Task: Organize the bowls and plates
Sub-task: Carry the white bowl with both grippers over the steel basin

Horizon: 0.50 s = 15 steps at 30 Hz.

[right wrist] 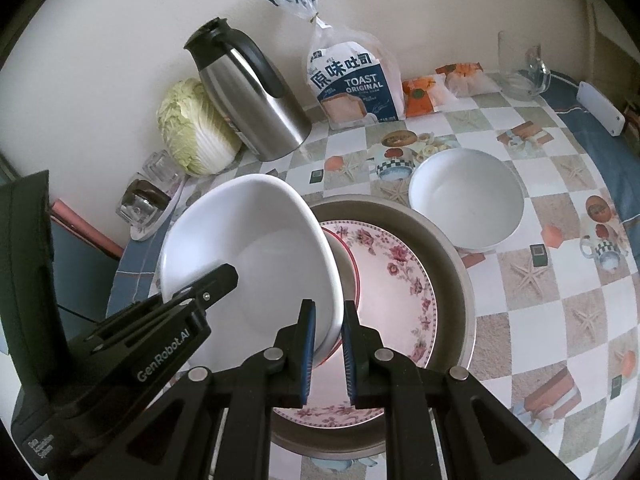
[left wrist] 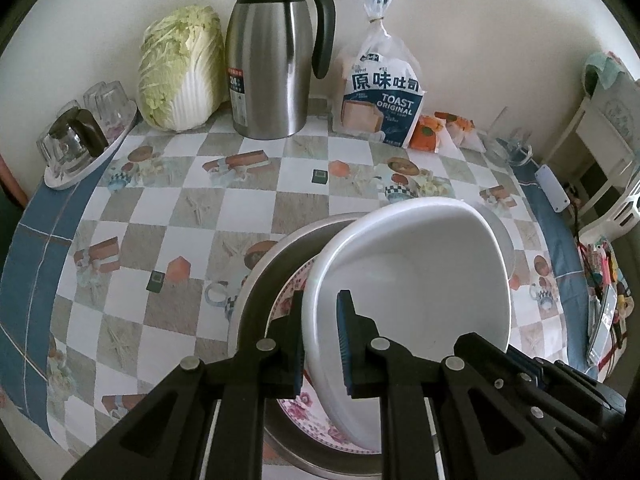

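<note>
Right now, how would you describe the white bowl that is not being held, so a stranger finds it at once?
Start at the toast bag by the wall, then come forward across the checkered tablecloth. The free white bowl stands upright there, just right of the metal pan. Unlike the tilted bowl, no tongs touch it.

The white bowl (left wrist: 420, 276) pinched at its rim in both tongs looks like smooth, glossy ceramic or melamine. Beneath it, the flowered plate (right wrist: 392, 280) is glazed and shiny, lying in a dull brushed-metal basin (right wrist: 452, 264). The left tongs (left wrist: 320, 344) and right tongs (right wrist: 329, 354) are matt black plastic with ribbed blue pads (left wrist: 343, 344). Beyond them, the jug (left wrist: 272, 76) is brushed steel with a black plastic handle, the bread bag (left wrist: 384, 100) is crinkled glossy film, and the table (left wrist: 192, 208) wears a smooth printed cloth.
</note>
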Available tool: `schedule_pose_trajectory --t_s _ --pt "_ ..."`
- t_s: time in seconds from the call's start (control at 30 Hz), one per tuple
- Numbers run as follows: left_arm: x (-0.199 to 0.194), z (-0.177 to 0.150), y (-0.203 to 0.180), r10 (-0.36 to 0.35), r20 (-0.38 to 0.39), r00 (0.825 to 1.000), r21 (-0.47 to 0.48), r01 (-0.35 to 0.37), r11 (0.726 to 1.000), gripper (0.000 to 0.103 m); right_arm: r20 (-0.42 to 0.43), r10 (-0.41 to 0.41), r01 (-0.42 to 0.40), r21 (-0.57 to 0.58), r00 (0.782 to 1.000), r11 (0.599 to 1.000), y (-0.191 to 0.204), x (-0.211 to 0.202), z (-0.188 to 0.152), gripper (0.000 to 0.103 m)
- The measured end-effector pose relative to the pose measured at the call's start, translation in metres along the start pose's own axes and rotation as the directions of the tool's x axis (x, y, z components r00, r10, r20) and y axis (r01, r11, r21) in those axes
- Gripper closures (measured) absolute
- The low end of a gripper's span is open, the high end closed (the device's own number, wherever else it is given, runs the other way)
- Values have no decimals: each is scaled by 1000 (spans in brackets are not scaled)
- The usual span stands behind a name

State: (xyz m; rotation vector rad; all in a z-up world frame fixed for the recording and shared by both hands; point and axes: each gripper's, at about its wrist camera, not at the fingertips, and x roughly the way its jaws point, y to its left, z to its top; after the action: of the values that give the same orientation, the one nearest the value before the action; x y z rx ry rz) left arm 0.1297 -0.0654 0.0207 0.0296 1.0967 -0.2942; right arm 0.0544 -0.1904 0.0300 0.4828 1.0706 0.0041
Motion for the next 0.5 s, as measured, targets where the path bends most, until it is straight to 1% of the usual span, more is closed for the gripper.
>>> schedule_pose_trajectory --t_s 0.33,0.5 --pt "8 -1 0 3 -30 1000 -3 -3 1000 88 -10 -7 7 8 1000 1000 -3 4 -1 89" --pt "8 -1 1 -1 -33 999 -5 1 1000 88 -19 -12 12 13 1000 1000 -3 7 -1 89"
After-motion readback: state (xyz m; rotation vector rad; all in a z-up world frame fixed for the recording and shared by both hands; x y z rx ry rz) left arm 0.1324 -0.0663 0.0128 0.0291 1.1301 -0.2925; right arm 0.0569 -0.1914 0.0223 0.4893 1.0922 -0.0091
